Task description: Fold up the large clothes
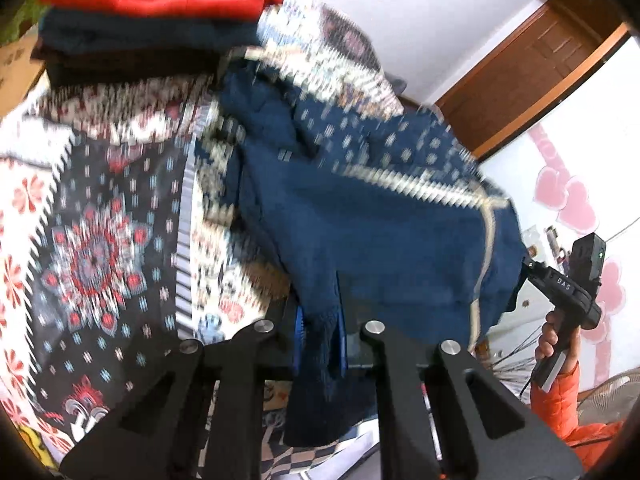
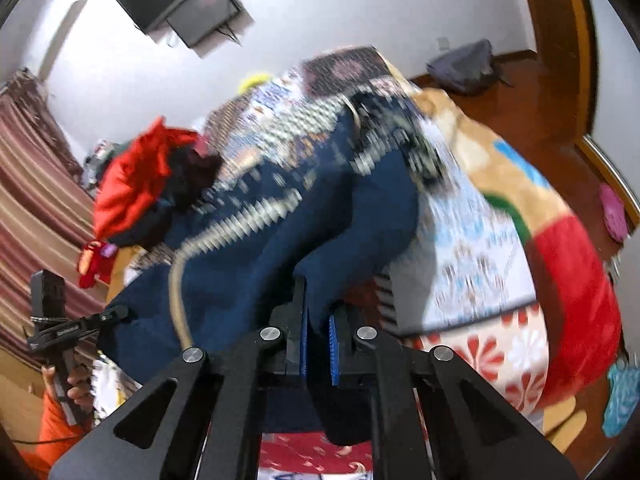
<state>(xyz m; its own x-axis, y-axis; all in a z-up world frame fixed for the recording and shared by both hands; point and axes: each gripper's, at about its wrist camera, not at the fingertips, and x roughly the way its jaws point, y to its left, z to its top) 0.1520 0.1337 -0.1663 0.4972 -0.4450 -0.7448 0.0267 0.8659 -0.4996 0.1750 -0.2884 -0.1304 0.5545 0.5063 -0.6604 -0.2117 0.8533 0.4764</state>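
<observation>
A patterned bedspread in red, black and white covers the bed. At its far end sits a stack of folded clothes, red on top of dark blue and black. A wooden door stands in the white wall, which bears pink heart stickers. A fan shows low at the right. Elsewhere hang a wall-mounted television and striped curtains; a grey bag lies on the wooden floor.
</observation>
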